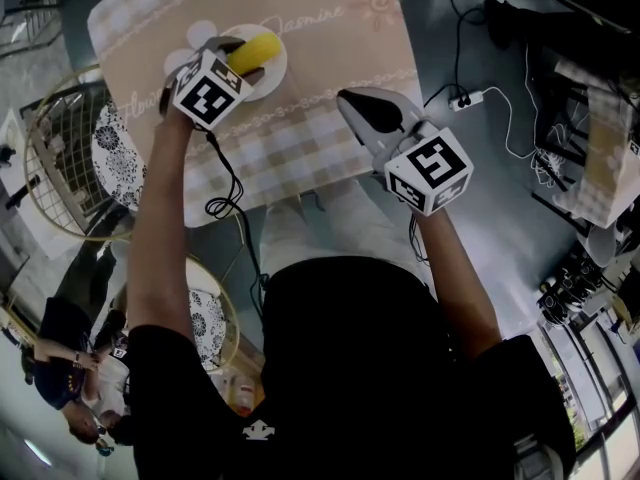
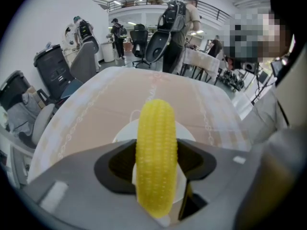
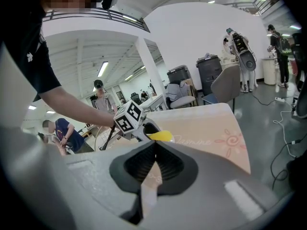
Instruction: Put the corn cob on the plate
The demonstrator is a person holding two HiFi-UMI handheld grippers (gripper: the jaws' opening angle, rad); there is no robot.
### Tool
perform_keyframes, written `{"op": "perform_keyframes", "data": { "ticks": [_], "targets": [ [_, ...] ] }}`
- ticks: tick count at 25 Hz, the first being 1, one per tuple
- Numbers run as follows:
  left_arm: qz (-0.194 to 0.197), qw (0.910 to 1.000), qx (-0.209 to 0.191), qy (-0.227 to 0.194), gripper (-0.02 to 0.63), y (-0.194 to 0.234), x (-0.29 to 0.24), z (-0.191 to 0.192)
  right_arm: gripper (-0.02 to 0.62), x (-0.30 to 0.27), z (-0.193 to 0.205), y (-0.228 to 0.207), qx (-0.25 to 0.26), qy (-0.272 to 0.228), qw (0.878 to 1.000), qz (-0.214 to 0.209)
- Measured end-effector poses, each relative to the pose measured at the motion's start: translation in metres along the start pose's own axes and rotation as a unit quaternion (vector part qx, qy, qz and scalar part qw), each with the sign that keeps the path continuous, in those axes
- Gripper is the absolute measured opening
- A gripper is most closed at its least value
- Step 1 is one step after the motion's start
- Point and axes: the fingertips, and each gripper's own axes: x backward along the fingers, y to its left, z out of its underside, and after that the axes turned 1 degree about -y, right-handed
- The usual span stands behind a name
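Observation:
A yellow corn cob (image 2: 156,155) is clamped between the jaws of my left gripper (image 2: 157,166), which is shut on it. The cob (image 1: 253,51) hangs just above the white plate (image 1: 272,71) at the far left of the table. In the left gripper view the plate (image 2: 125,133) shows behind and below the cob. My right gripper (image 1: 362,110) hovers over the table's near right part, its jaws closed together with nothing in them. From the right gripper view (image 3: 154,153) I see the cob (image 3: 160,136) and the left gripper (image 3: 144,128) beyond.
The table carries a beige cloth (image 1: 330,48) with checked bands. Round wire chairs (image 1: 70,148) stand to its left, a power strip and cables (image 1: 465,99) lie on the floor to the right. People stand in the background (image 2: 184,18).

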Motion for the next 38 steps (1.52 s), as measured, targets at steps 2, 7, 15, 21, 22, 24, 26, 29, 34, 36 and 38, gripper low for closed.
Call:
{"op": "perform_keyframes", "data": {
  "ticks": [2,7,15,21,22,24,26,29,34,36,38],
  "targets": [
    [-0.001,1.0000,-0.001,-0.001,0.267,0.000,-0.002,0.000,0.002,-0.001,0.000,0.000,0.001,0.001,1.000,0.000],
    [-0.003,0.9999,-0.011,0.006,0.265,-0.002,-0.008,0.003,0.003,-0.003,-0.001,-0.002,0.000,0.002,1.000,0.000],
    [-0.025,0.9989,-0.037,0.013,0.267,0.002,-0.011,0.007,0.002,-0.004,0.000,-0.003,-0.001,0.005,1.000,0.002],
    [-0.031,0.9987,-0.039,0.013,0.268,0.002,-0.012,0.007,0.002,-0.006,0.000,-0.001,-0.002,0.005,1.000,-0.002],
    [-0.031,0.9986,-0.040,0.015,0.268,0.002,-0.013,0.006,0.003,-0.006,0.000,-0.002,-0.002,0.005,1.000,-0.002],
    [-0.030,0.9987,-0.040,0.015,0.268,0.001,-0.013,0.006,0.002,-0.005,0.000,-0.003,-0.002,0.005,1.000,-0.002],
    [-0.029,0.9989,-0.035,0.008,0.268,0.001,-0.011,0.005,0.002,-0.005,0.000,-0.003,-0.002,0.004,1.000,-0.002],
    [-0.034,0.9989,-0.033,-0.001,0.267,0.001,-0.006,0.003,0.002,-0.004,0.001,-0.003,-0.001,0.004,1.000,-0.002],
    [-0.047,0.9980,-0.042,-0.009,0.250,0.000,0.005,-0.003,0.002,-0.003,0.000,0.001,0.000,0.003,1.000,-0.005],
    [-0.050,0.9979,-0.038,-0.017,0.244,0.000,0.012,-0.006,0.002,-0.004,-0.004,0.005,0.004,-0.002,1.000,-0.010],
    [-0.054,0.9976,-0.031,-0.029,0.221,0.001,0.019,-0.009,0.002,-0.005,-0.007,0.007,0.007,-0.006,1.000,-0.015]
  ]
}}
